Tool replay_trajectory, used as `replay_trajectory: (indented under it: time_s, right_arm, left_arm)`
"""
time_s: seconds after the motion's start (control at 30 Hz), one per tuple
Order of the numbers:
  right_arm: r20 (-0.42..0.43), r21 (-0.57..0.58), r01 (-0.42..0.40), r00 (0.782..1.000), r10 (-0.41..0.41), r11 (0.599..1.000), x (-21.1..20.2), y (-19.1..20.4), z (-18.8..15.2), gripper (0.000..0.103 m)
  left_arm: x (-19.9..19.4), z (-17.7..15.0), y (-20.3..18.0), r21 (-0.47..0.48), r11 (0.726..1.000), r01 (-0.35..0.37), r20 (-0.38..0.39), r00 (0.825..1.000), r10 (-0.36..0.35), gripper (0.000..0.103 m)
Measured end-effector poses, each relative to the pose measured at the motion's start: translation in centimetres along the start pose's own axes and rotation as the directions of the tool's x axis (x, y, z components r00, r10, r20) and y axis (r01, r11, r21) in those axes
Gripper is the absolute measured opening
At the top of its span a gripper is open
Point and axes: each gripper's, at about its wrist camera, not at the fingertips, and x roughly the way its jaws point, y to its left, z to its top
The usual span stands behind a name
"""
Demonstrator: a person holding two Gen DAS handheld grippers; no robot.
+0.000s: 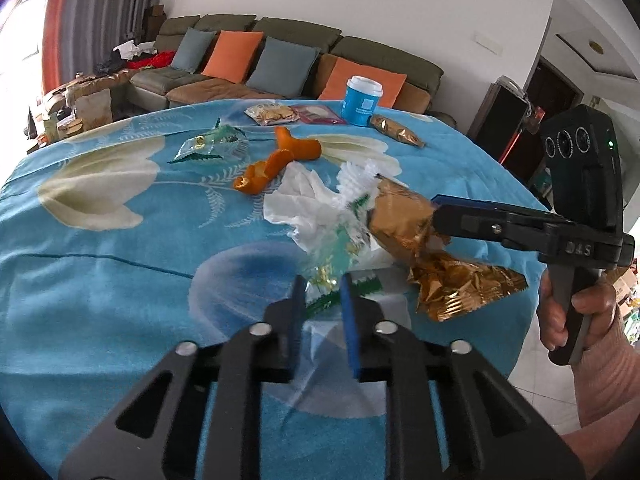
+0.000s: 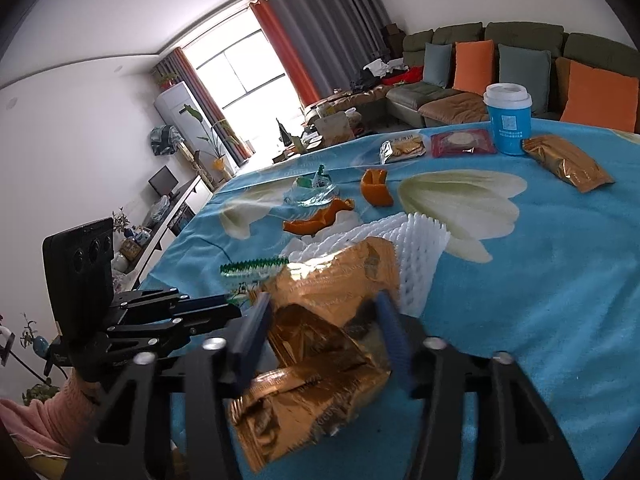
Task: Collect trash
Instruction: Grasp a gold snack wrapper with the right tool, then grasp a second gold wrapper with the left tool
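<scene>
A: Where do we hold the trash?
B: Our right gripper [image 2: 320,332] clamps the gold wrapper [image 2: 320,360], long axis running out past its fingertips. Our left gripper [image 1: 322,296], narrowed, pinches the clear green-edged wrapper [image 1: 336,256] directly ahead.

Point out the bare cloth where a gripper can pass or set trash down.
Free: the broad blue cloth left of the tissue, and the stretch right of the white foam net, below the far gold packet. Crowded: the middle, around orange peel, tissue and held gold wrapper, and the far edge by the blue cup.
</scene>
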Motion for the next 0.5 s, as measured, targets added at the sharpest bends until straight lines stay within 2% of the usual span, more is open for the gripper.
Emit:
replay_trajectory:
  time_s: [0.07,0.17,0.23,0.4,0.5]
  right_arm:
    - [-0.004,-0.003,0.001,1.000,-0.001,1.000,0.0,0.0,0.0,0.040]
    - [-0.012,-0.011,-0.002,1.000,0.002,1.000,0.1,0.1,0.0,0.026]
    - [-0.017,-0.016,-0.005,1.000,0.005,1.000,0.2,0.2,-0.1,0.019]
    - [-0.004,-0.028,-0.013,1.000,0.013,1.000,0.0,0.6,0.0,0.012]
    - [-0.001,-0.036,-0.015,1.000,0.015,0.999,-0.1,0.7,0.0,0.010]
  left_arm:
    - [-0.1,-0.1,-0.1,0.003,1.000,0.006,0.003,1.000,-0.006,0.010]
    - [-0.3,-0.2,-0.4,0.011,1.000,0.005,0.010,1.000,-0.005,0.006]
    - [-0.6,-0.2,-0.5,0.011,1.000,0.004,0.016,1.000,-0.004,0.006]
    - [-1.4,-0.3,-0.5,0.012,1.000,-0.020,0.040,0.999,0.019,0.006]
    - [-1.9,-0.3,-0.5,0.016,1.000,-0.027,0.053,0.998,0.026,0.021]
